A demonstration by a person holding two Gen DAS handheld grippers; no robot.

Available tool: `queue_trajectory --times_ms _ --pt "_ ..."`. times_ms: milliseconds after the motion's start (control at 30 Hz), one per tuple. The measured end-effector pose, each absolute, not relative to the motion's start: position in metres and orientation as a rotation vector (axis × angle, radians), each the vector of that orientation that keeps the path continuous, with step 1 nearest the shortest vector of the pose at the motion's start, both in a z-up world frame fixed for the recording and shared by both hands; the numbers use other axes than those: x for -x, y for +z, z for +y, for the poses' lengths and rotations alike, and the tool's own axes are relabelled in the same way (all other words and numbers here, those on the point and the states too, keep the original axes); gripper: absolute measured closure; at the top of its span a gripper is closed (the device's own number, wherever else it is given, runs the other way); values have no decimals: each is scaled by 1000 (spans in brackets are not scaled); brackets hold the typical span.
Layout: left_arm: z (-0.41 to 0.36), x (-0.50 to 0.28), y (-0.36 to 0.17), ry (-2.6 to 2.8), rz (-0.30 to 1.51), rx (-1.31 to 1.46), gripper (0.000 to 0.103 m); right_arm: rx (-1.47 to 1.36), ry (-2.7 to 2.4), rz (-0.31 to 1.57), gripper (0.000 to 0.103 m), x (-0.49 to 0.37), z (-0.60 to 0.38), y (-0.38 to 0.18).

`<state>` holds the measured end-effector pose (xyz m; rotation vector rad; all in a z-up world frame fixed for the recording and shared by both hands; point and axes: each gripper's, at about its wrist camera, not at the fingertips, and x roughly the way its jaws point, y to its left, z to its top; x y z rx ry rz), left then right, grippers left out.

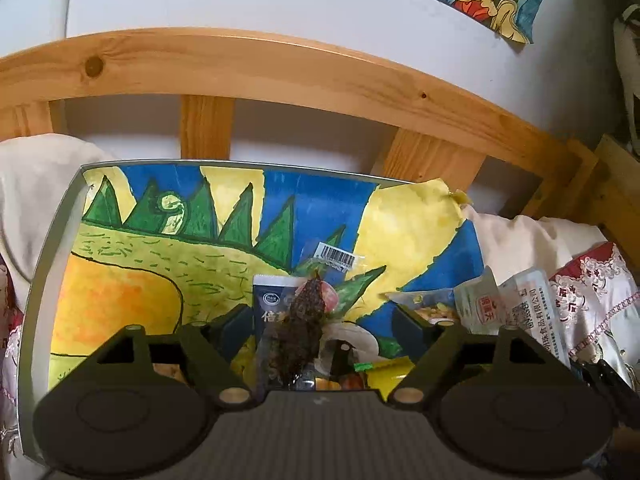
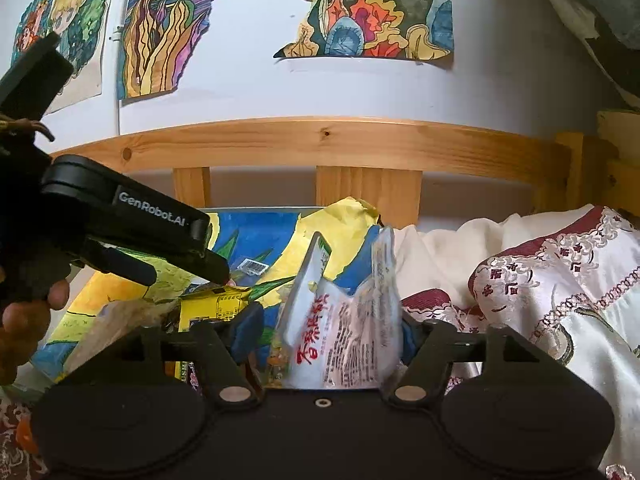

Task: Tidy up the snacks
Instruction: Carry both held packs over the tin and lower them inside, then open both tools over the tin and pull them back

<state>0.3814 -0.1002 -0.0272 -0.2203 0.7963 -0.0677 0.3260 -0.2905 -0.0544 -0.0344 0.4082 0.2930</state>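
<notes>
A tray [image 1: 56, 216] lined with a bright painted sheet lies on the bed. In the left wrist view my left gripper [image 1: 320, 320] is open over a dark blue snack packet [image 1: 276, 304] with a dark dried-fruit picture, amid other snacks. A small clear packet with a barcode [image 1: 334, 256] lies further in. In the right wrist view my right gripper [image 2: 328, 324] is shut on a white snack bag with red characters [image 2: 344, 328], held upright over the tray's right edge. The left gripper [image 2: 216, 272] reaches in from the left, above a yellow packet [image 2: 216, 304].
A wooden bed rail [image 1: 240, 64] and a white wall with paintings stand behind the tray. White packets [image 1: 532, 304] lie at the tray's right edge. A cream pillow [image 2: 460, 248] and a patterned satin quilt [image 2: 560, 288] lie to the right.
</notes>
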Motion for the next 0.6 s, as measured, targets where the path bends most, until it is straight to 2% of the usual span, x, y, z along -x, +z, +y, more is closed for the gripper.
queue_trajectory --times_ms 600 --pt "-73 -334 -5 -10 676 266 3 -3 276 333 8 -299 -291 -29"
